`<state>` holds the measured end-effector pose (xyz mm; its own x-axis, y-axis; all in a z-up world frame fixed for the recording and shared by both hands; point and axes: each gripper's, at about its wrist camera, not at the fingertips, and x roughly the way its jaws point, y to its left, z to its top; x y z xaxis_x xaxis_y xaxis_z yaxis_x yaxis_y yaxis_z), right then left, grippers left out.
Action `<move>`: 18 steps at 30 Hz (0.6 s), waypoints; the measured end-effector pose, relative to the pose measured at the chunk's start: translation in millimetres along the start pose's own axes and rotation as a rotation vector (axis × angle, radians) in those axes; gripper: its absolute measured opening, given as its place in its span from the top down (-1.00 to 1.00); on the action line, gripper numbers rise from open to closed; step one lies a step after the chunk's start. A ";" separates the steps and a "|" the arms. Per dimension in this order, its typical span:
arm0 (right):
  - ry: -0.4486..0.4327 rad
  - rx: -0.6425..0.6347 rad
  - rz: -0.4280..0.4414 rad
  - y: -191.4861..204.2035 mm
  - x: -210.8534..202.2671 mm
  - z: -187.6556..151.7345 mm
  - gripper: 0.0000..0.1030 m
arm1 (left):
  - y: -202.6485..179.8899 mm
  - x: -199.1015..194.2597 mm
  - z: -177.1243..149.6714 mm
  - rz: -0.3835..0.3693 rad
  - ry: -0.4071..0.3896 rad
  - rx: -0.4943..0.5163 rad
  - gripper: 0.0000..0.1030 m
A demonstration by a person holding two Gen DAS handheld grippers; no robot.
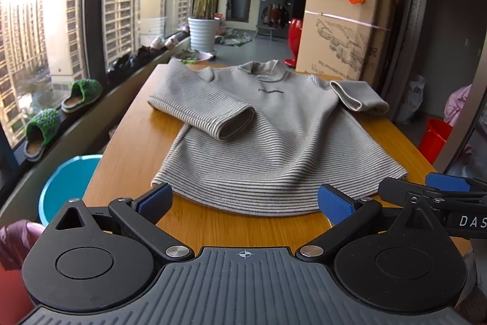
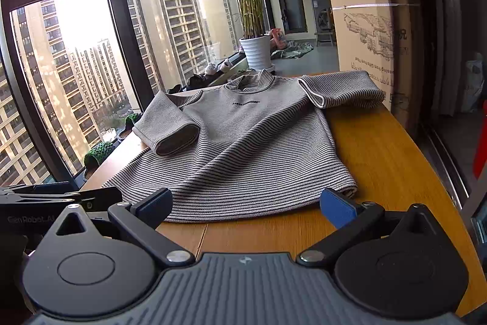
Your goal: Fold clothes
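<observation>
A grey striped sweater point(image 1: 268, 136) point(image 2: 243, 142) lies face up on the wooden table point(image 1: 137, 148) point(image 2: 380, 160), collar away from me. Its left sleeve point(image 1: 207, 111) point(image 2: 170, 127) is folded across the chest, and its right sleeve point(image 1: 356, 93) point(image 2: 344, 90) is folded in near the shoulder. My left gripper point(image 1: 245, 204) is open just short of the hem, nothing between its blue pads. My right gripper point(image 2: 246, 207) is open too, at the hem's near edge. In the left wrist view the right gripper shows at the far right point(image 1: 438, 194).
A tall cardboard box point(image 1: 344, 32) point(image 2: 371, 29) with a plush toy on top stands behind the table's far right corner. A potted palm point(image 1: 204, 32) point(image 2: 255, 51), slippers point(image 1: 82, 95) on the window sill, a blue tub point(image 1: 67, 185) at left and a red bucket point(image 1: 435, 139) at right surround the table.
</observation>
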<state>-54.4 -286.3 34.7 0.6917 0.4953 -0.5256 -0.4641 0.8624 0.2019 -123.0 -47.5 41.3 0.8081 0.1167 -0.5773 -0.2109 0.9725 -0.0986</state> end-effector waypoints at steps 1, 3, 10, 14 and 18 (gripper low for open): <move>0.003 -0.001 0.000 -0.6 0.4 0.2 -1.00 | -0.3 0.4 0.0 0.000 0.002 0.000 -1.00; 0.004 -0.003 -0.001 -0.7 0.6 0.0 -1.00 | -1.0 1.5 -0.1 -0.001 0.007 -0.002 -1.00; 0.012 -0.008 0.001 -2.2 1.3 -0.6 -1.00 | -3.0 7.2 -1.5 -0.002 0.038 -0.018 -1.00; 0.032 0.000 0.006 -4.7 4.9 -1.1 -1.00 | -5.9 10.8 -2.9 0.002 0.054 -0.020 -1.00; 0.048 0.007 0.010 -7.3 8.4 -2.3 -1.00 | -8.9 14.2 -4.1 0.005 0.068 -0.012 -1.00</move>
<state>-46.4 -288.6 26.9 0.6601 0.4982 -0.5622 -0.4667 0.8584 0.2127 -111.9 -55.3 30.7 0.7677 0.1068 -0.6318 -0.2216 0.9694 -0.1053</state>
